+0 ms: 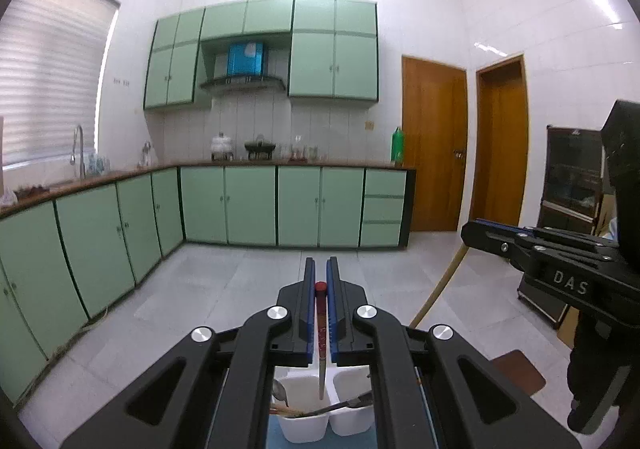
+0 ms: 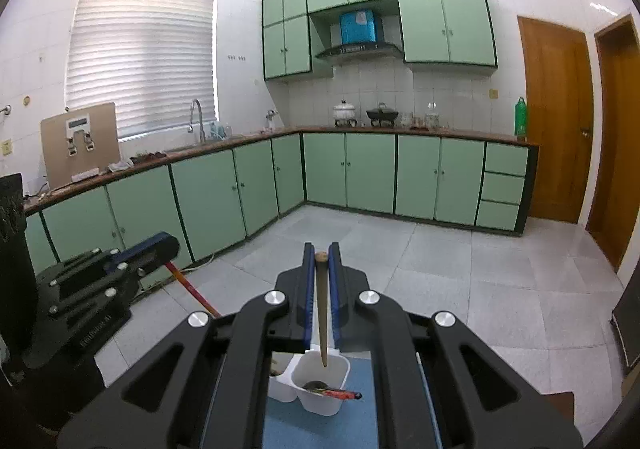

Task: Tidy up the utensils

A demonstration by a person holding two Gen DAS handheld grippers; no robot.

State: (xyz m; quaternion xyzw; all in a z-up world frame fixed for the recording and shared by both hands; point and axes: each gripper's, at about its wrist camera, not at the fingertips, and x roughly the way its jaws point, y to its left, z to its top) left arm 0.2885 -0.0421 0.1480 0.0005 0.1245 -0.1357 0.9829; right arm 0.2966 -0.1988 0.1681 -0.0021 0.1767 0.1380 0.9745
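My left gripper (image 1: 320, 269) is shut on a red-topped chopstick (image 1: 321, 337) that hangs down over a white two-compartment holder (image 1: 304, 429); its tip is above the divider. The holder has a spoon and other utensils in it. My right gripper (image 2: 321, 255) is shut on a tan wooden chopstick (image 2: 321, 313) whose tip points into the right compartment of the holder (image 2: 320, 373), where a dark spoon and a red-handled utensil (image 2: 340, 393) lie. The right gripper (image 1: 480, 231) shows at the right of the left wrist view, the left gripper (image 2: 160, 245) at the left of the right wrist view.
The holder stands on a blue mat (image 2: 360, 421). Beyond lie a grey tiled floor (image 2: 460, 269), green kitchen cabinets (image 2: 360, 173) along the walls, and wooden doors (image 2: 556, 121) at right. A dark cabinet (image 1: 572, 185) stands at far right.
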